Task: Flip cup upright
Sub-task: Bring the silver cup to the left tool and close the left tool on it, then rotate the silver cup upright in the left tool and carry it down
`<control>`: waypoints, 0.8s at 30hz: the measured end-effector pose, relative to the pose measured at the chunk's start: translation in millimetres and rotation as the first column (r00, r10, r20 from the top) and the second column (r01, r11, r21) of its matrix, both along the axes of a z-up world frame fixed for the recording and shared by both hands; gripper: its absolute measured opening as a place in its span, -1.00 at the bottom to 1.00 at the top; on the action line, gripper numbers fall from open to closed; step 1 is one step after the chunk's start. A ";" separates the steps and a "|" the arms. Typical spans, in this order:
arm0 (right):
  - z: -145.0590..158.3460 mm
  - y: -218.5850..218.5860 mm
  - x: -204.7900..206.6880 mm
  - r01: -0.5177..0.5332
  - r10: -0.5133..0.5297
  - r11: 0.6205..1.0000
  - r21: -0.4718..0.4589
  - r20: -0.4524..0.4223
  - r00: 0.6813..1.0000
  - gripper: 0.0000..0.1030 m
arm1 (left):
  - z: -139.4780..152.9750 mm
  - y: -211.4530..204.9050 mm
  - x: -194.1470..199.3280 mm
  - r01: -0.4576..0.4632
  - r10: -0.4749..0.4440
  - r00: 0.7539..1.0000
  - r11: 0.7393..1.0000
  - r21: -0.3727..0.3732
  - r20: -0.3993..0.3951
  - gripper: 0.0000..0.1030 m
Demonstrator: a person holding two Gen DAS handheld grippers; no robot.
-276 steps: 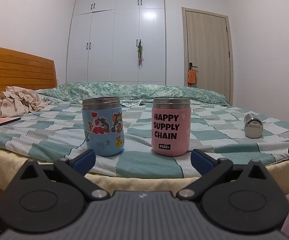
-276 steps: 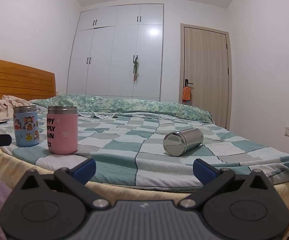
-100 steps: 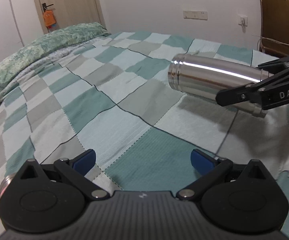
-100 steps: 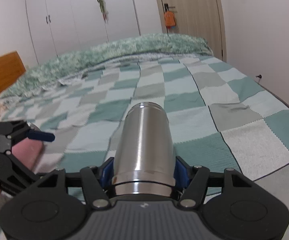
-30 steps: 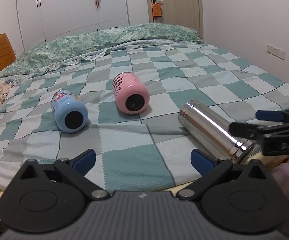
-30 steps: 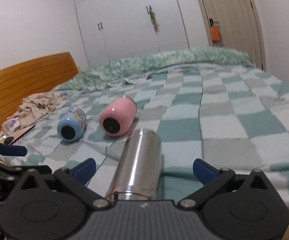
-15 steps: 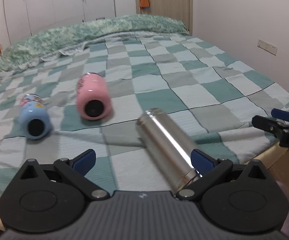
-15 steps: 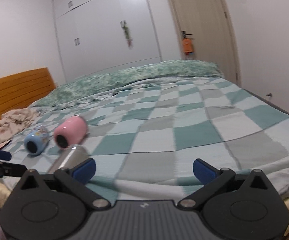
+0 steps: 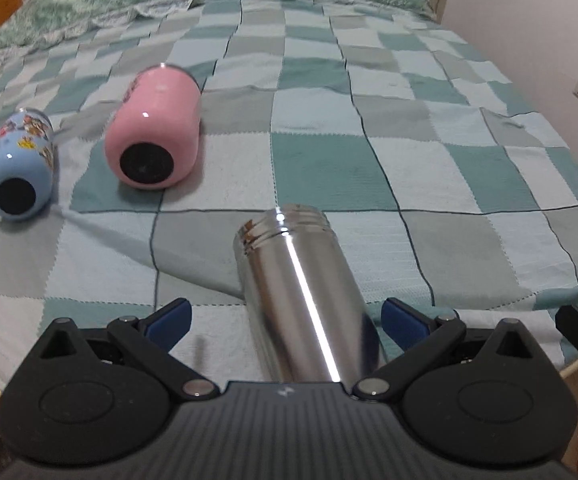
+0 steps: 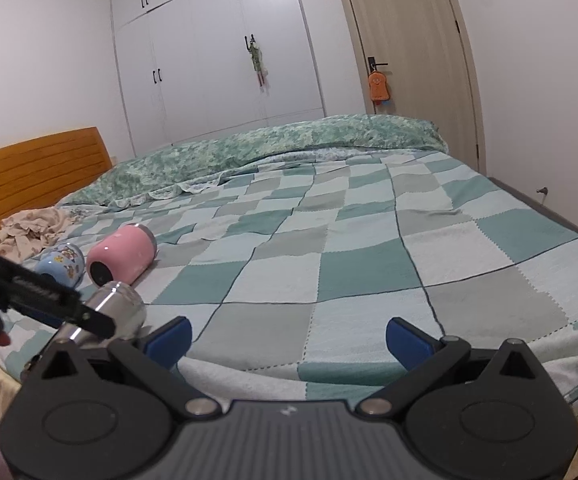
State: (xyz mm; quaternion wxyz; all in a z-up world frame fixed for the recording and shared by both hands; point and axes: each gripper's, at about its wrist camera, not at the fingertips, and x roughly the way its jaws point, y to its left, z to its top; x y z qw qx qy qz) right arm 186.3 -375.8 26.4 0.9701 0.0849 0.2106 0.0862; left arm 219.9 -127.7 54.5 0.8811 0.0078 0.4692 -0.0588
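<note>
The stainless-steel cup (image 9: 301, 292), lying on its side at the near edge of the checked bedspread (image 9: 429, 160), is straddled by the spread, ungripping left gripper (image 9: 285, 320), positioned for grasping, while the right gripper (image 10: 287, 338) is held apart, released.

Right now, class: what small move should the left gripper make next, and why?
Probably close the left gripper on the steel cup. The cup lies on its side on the checked blanket, its body between the open blue fingertips, not yet gripped.

Steel cup (image 9: 301, 300) lying between spread jaws, pink cup (image 9: 155, 128), blue cup (image 9: 21, 170) toppled
</note>
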 end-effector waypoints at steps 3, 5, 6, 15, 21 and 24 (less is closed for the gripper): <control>-1.5 0.1 2.4 -0.009 0.008 1.000 -0.002 -0.003 1.000 1.00 | -8.0 -2.4 4.1 -0.022 0.022 0.999 1.000 0.002 -0.033 1.00; -1.6 0.1 4.5 -0.012 0.012 1.000 -0.005 -0.004 1.000 1.00 | -13.0 -0.8 6.5 -0.042 0.041 0.997 0.999 -0.019 -0.060 0.81; -1.9 -0.2 5.7 -0.015 0.015 1.000 -0.007 -0.004 1.000 1.00 | -14.6 -0.1 7.1 -0.050 0.048 0.996 0.998 -0.032 -0.070 0.69; -5.0 1.3 3.0 -0.019 0.019 1.000 0.014 -0.008 1.000 1.00 | -11.8 -0.8 -2.4 -0.050 0.045 0.998 0.993 -0.109 -0.047 0.29; -4.8 2.1 -3.7 -0.005 0.005 1.000 0.027 -0.011 1.000 1.00 | -5.4 1.4 -11.0 -0.034 0.035 0.999 0.992 -0.123 0.004 0.29; -3.9 3.0 -7.6 0.000 0.000 0.999 0.032 -0.010 1.000 1.00 | 1.5 3.1 -19.8 -0.010 0.017 0.998 0.992 -0.123 0.056 0.28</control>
